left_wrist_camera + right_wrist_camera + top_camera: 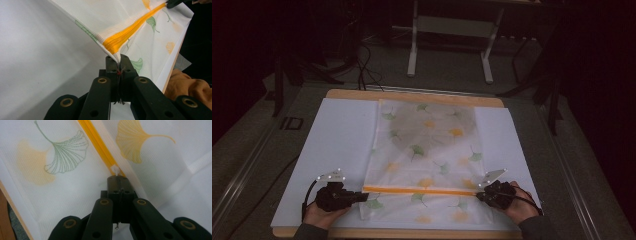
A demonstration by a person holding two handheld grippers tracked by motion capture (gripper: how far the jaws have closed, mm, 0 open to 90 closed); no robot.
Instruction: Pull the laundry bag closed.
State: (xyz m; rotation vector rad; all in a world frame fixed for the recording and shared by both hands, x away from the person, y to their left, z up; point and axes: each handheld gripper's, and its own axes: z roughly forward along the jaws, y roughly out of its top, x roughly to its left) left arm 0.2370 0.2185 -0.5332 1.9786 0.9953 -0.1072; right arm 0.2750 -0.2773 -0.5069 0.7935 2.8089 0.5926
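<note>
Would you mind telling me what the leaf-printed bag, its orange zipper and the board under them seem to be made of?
The bag looks like thin, semi-sheer white mesh fabric: a fine woven grid shows in the left gripper view. The zipper seems to be matte orange textile tape; its teeth cannot be made out. The board looks like pale unvarnished wood, judging by its tan bare edge.

overhead view, two close views, shared zipper

Dim room; grey carpet floor; white frame stand behind table; black cables, possibly tripod legs.
</note>
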